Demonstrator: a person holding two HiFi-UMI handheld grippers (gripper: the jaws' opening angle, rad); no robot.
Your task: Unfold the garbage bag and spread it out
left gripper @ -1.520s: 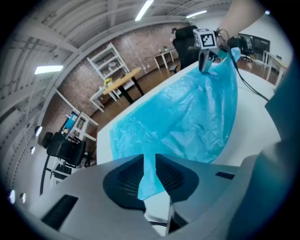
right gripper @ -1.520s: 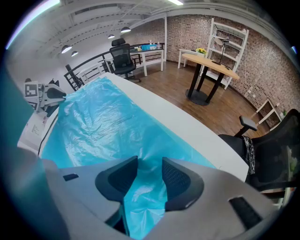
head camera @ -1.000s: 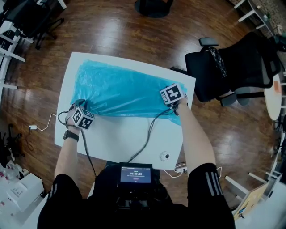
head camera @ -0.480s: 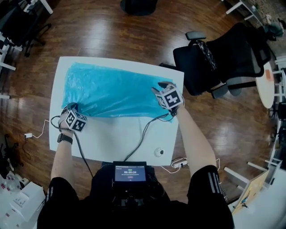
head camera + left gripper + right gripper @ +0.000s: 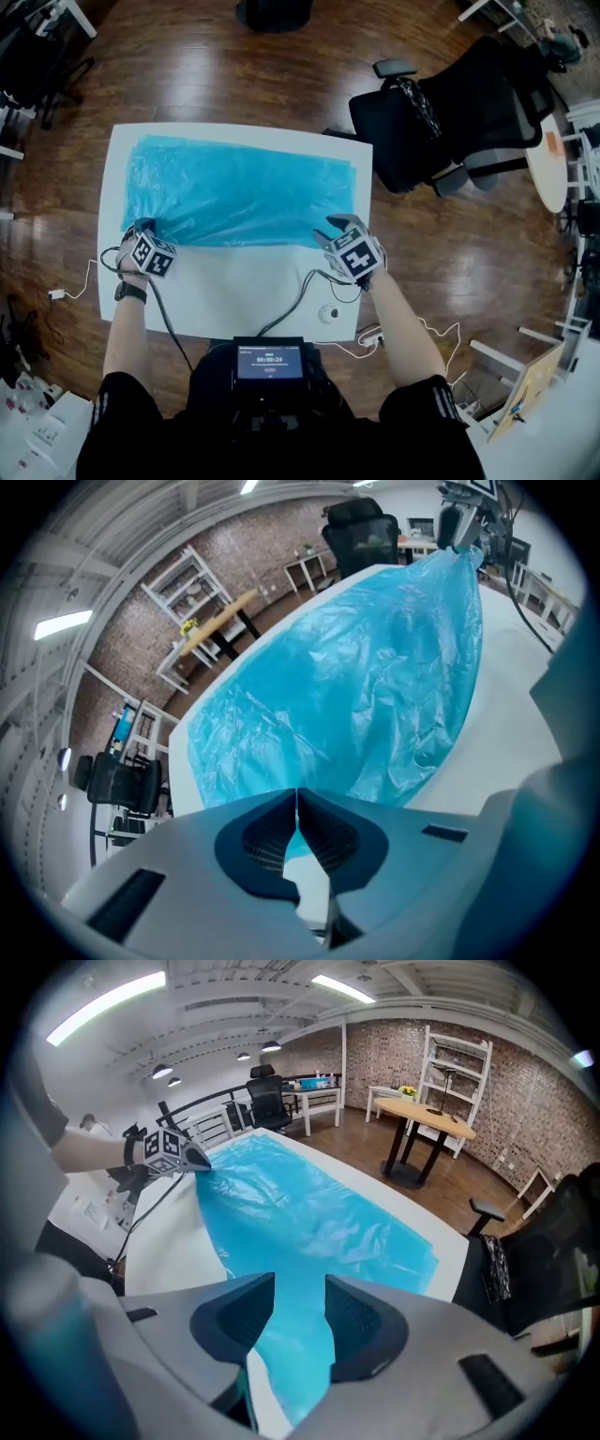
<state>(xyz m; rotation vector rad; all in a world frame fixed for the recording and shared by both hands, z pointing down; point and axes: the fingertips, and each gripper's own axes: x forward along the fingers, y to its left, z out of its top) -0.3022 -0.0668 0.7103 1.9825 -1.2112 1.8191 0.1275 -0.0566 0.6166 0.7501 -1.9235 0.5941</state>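
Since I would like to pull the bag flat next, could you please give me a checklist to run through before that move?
1. Hold of the left gripper on the bag: ok, jaws together on its near left corner.
2. Hold of the right gripper on the bag: not ok, jaws apart, with blue film only showing between them.
3. Unfolded: ok, the bag lies as one long sheet.
4. Fully on the table: ok, the bag sits inside every edge.
5. Smooth: not ok, creases show, mostly towards the left corner.
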